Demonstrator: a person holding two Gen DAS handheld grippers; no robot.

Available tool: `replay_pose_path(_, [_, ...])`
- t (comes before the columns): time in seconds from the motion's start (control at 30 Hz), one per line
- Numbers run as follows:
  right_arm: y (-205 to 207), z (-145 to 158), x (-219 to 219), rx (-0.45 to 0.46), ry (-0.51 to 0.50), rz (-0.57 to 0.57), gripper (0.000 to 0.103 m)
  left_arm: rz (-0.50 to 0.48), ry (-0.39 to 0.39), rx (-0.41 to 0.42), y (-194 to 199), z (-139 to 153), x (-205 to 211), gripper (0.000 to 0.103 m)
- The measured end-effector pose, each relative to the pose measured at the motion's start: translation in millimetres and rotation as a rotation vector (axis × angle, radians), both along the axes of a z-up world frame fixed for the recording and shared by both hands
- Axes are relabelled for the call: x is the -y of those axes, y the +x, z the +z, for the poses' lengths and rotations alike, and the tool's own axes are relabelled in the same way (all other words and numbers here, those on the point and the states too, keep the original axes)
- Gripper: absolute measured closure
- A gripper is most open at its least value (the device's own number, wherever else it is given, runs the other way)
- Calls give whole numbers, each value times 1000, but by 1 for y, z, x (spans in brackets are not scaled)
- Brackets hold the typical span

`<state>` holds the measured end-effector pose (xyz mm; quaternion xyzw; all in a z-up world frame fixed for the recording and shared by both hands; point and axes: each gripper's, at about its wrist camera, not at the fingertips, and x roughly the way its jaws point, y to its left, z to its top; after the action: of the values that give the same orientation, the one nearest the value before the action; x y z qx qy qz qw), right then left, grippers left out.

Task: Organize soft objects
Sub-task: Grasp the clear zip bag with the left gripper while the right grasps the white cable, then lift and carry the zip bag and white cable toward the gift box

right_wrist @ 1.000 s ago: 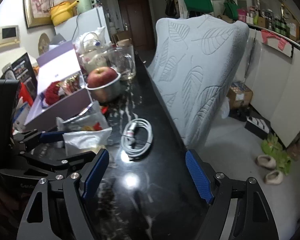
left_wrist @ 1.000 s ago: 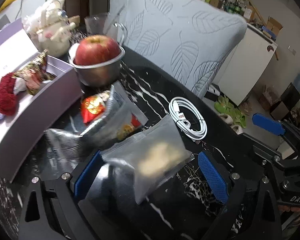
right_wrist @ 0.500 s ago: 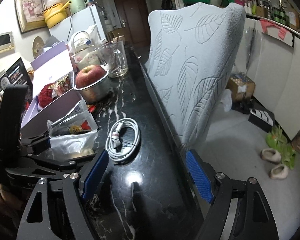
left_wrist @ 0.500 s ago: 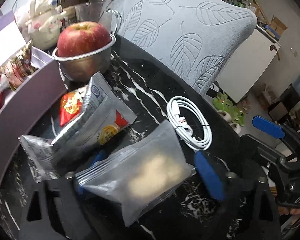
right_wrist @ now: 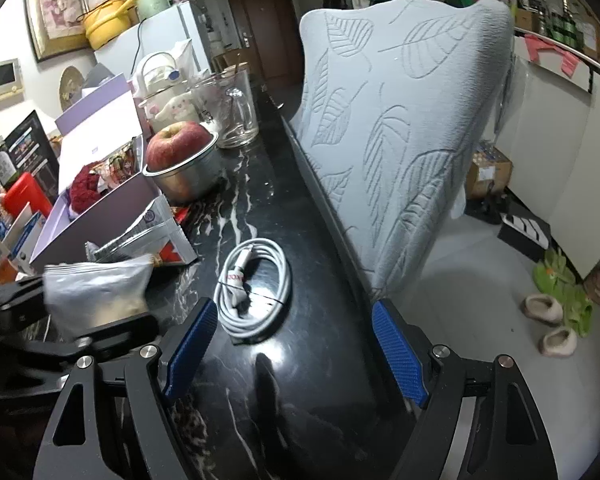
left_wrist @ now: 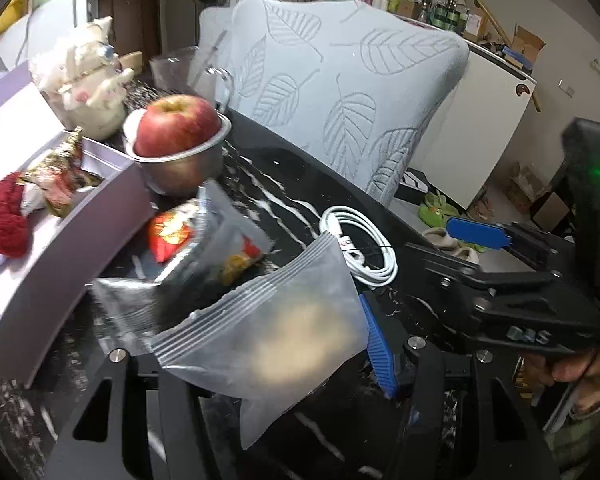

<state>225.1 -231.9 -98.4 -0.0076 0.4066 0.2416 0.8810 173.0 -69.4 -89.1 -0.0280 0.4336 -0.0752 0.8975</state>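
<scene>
My left gripper is shut on a frosted zip bag with a pale lump inside, held just above the black marble table. The bag also shows in the right wrist view. A silver snack packet with a red wrapper lies behind it, next to an open purple box that holds a red plush item and wrapped sweets. My right gripper is open and empty above the table, just short of a coiled white cable.
A steel bowl with an apple, a glass mug and a white plush toy stand behind the box. A chair back with a leaf-patterned cover lines the table's right edge. Slippers lie on the floor.
My left gripper has closed on the zip bag and lifted it off the table. My right gripper has moved forward a little toward the cable and stays open.
</scene>
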Motion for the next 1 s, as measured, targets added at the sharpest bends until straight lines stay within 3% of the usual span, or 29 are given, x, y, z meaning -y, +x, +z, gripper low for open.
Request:
replay_pose_path(0.33, [21, -17, -51, -44, -111, 45, 26, 82, 12, 7, -21, 4, -33, 46])
replay_pose_path(0.43, [18, -19, -63, -15, -181, 57, 40, 103, 18, 5, -23, 3, -40, 46])
replay_pose_path(0.47, [16, -19, -66, 0, -206, 64, 52, 106, 18, 4, -24, 2, -41, 46])
replay_pose_path(1.0, [-32, -7, -44, -20, -121, 64, 53, 121, -10, 1, -61, 5, -42, 46])
